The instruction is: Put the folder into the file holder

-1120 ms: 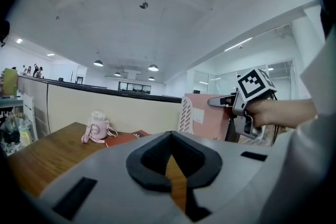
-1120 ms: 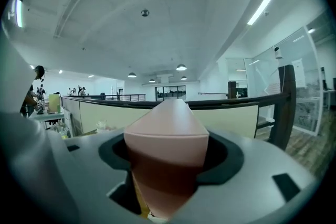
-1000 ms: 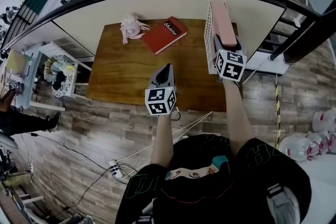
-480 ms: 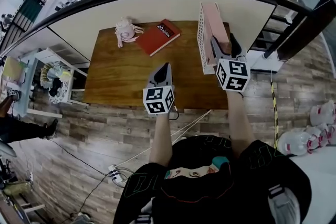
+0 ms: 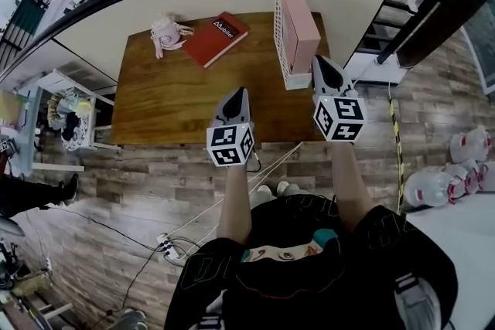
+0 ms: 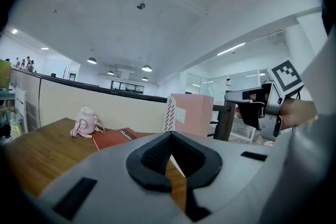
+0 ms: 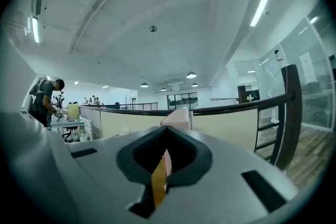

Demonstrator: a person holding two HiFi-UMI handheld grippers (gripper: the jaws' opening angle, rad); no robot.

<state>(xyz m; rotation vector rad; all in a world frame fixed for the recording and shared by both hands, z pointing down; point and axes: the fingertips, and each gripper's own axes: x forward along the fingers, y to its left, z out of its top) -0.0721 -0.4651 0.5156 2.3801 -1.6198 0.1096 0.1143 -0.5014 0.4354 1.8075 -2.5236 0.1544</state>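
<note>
Wooden table (image 5: 174, 108): one folder (image 5: 298, 18), one file holder (image 5: 279, 39), one book (image 5: 219, 37)

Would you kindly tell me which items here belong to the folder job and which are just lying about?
Job: pink folder, white file holder.
Lying about: red book, pink bottle.

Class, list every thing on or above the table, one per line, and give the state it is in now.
Pink folder: upright inside the file holder.
File holder: standing on the table.
Red book: closed, lying flat.
Pink bottle: upright.
Left gripper: fingers shut, empty.
Right gripper: fingers shut, empty.
</note>
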